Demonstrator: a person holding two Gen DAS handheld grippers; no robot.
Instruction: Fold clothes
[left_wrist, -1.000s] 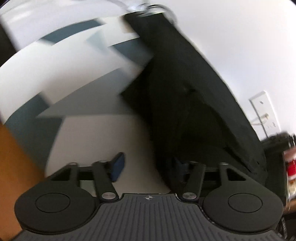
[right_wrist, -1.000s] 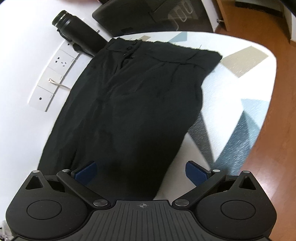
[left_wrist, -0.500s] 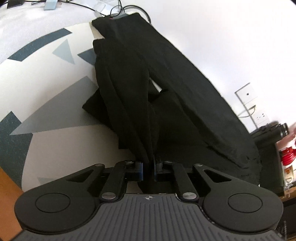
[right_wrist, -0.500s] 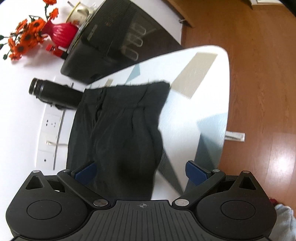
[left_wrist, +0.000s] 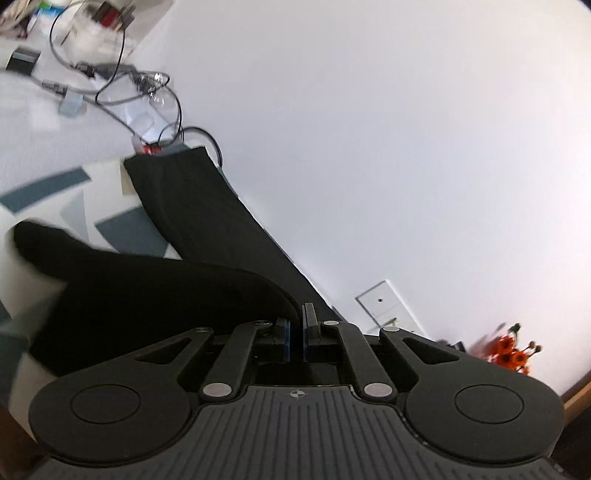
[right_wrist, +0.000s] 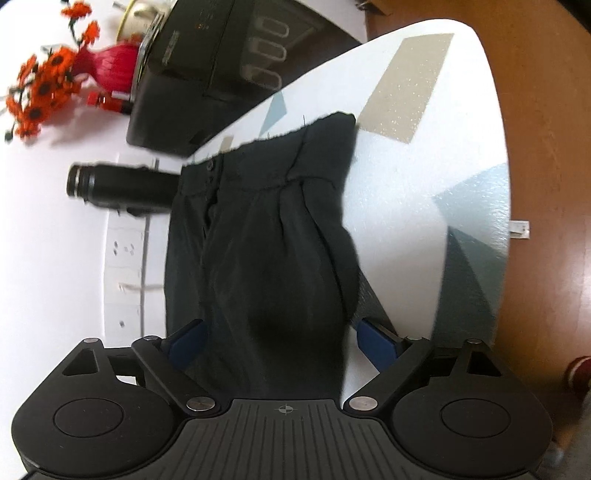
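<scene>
Left wrist view: the left tongs (left_wrist: 295, 341) are pinched together on a fold of the black trousers (left_wrist: 155, 291), and the cloth now rises in a dark arch straight off their tips. Half a second ago the same pinch sat low, with the trousers spread ahead on the patterned surface (left_wrist: 48, 188); now the wall fills most of the view and the fabric drapes off to the left of the tongs. One leg lies flat further ahead, running to its hem near a tangle of cables (left_wrist: 122, 74). I read this as a lift that carries one part of the trousers over another — a fold under way, not yet laid down.

Right wrist view: the right tongs (right_wrist: 284, 339) stand wide apart, holding nothing, over the waist end of the trousers, much as half a second ago. The waistband (right_wrist: 273, 155) lies ahead of them on the surface, and the near cloth bulges up between the two blue pads (right_wrist: 184, 339).

Only this view shows the waistband, the dark bottle (right_wrist: 118, 181) off to the left and the black box (right_wrist: 207, 70) beyond. Only the left view shows the clamp itself and the far hem.
</scene>
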